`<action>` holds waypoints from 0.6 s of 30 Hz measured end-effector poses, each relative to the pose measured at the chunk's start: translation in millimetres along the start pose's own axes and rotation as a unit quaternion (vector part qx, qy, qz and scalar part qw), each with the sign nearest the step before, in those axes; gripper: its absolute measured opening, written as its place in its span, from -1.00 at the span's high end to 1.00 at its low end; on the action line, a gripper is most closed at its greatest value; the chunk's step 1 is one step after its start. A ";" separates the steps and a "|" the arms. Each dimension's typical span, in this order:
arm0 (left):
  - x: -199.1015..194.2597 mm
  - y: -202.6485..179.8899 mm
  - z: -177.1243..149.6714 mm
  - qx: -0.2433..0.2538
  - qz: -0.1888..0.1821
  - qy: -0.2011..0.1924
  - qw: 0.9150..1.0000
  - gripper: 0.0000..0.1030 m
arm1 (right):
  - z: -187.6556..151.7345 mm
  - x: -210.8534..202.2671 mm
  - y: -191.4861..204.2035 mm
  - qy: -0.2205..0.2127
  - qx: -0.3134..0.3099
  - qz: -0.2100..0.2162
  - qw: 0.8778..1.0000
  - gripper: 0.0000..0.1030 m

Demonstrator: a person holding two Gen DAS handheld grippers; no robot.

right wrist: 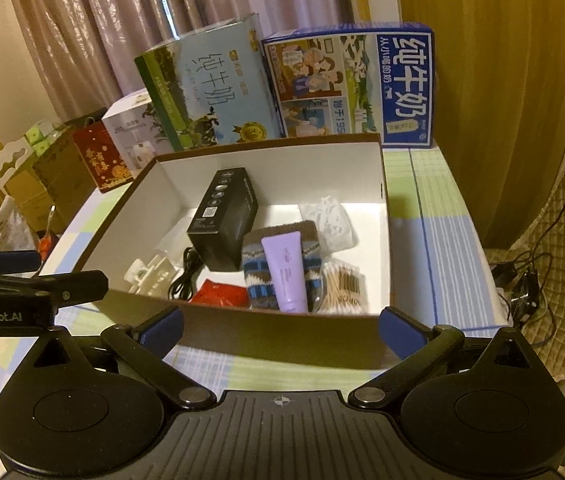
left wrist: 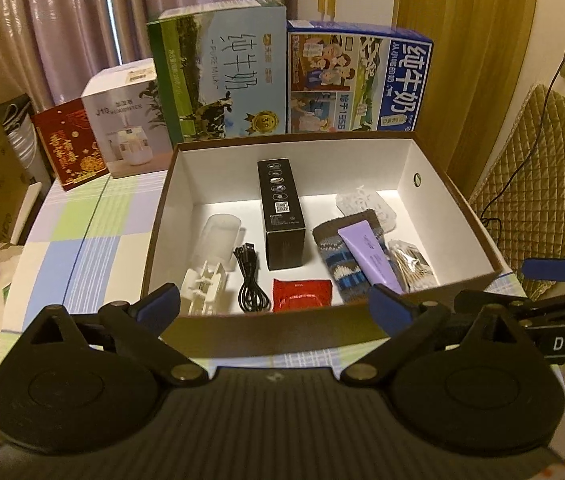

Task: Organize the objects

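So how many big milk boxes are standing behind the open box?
2: a green milk box on the left and a blue milk box on the right, side by side.

The open box (left wrist: 422, 168) is reachable from above; its floor is crowded along the near side, with bare room at the far left corner. Milk cartons (left wrist: 358, 76) wall off the far side.

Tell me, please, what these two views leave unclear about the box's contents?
- Tube label: too small, both views.
- Sock: partly under the tube.
- Red packet: near wall cuts it, left view.
- Clear cup: mostly hidden behind the black carton, right view.
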State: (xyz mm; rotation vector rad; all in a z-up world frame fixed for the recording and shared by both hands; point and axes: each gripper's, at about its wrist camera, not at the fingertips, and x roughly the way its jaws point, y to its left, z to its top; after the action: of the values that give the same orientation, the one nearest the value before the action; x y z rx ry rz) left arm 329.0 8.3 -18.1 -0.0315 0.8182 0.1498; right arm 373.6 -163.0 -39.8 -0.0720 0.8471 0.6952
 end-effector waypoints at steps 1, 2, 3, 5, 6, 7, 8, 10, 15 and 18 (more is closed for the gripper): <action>-6.4 -1.4 -3.6 -0.002 0.003 -0.004 1.000 -0.97 | -2.6 -4.2 -0.4 -0.001 -0.001 0.002 1.000 -0.96; -12.2 -2.1 -7.0 -0.005 0.006 -0.008 1.000 -0.98 | -5.4 -7.9 -0.5 -0.002 -0.002 0.004 1.000 -0.96; -17.4 -2.4 -10.8 -0.008 0.009 -0.010 1.000 -0.98 | -7.9 -11.2 -0.5 -0.003 -0.003 0.006 1.000 -0.96; -27.0 -2.2 -18.3 -0.016 0.014 -0.012 1.000 -0.98 | -12.8 -17.3 -0.5 -0.002 -0.006 0.006 1.000 -0.96; -31.3 -2.2 -21.9 -0.020 0.017 -0.011 1.000 -0.98 | -15.1 -19.7 -0.5 -0.002 -0.007 0.006 1.000 -0.96; -35.5 -1.8 -25.9 -0.024 0.020 -0.011 0.999 -0.98 | -18.3 -22.4 -0.4 -0.001 -0.007 0.006 1.000 -0.96; -40.7 -1.4 -30.5 -0.028 0.024 -0.011 0.999 -0.98 | -21.3 -24.9 -0.2 0.001 -0.008 0.007 1.000 -0.96; -48.4 -0.3 -37.7 -0.033 0.031 -0.012 0.999 -0.98 | -27.6 -30.6 0.8 0.002 -0.012 0.010 1.000 -0.96; -68.2 3.8 -55.3 -0.047 0.031 -0.007 0.998 -0.98 | -41.4 -46.6 4.9 0.000 -0.015 0.010 1.000 -0.96; -80.1 5.5 -65.1 -0.054 0.029 -0.006 0.998 -0.98 | -49.1 -57.3 8.9 0.000 -0.014 0.013 1.000 -0.96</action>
State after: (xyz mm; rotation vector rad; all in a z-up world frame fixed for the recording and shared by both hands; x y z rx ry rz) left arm 227.1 -1.5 -4.1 -0.1086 0.7986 0.2490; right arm 309.6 -202.7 -30.3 -0.0862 0.8389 0.7318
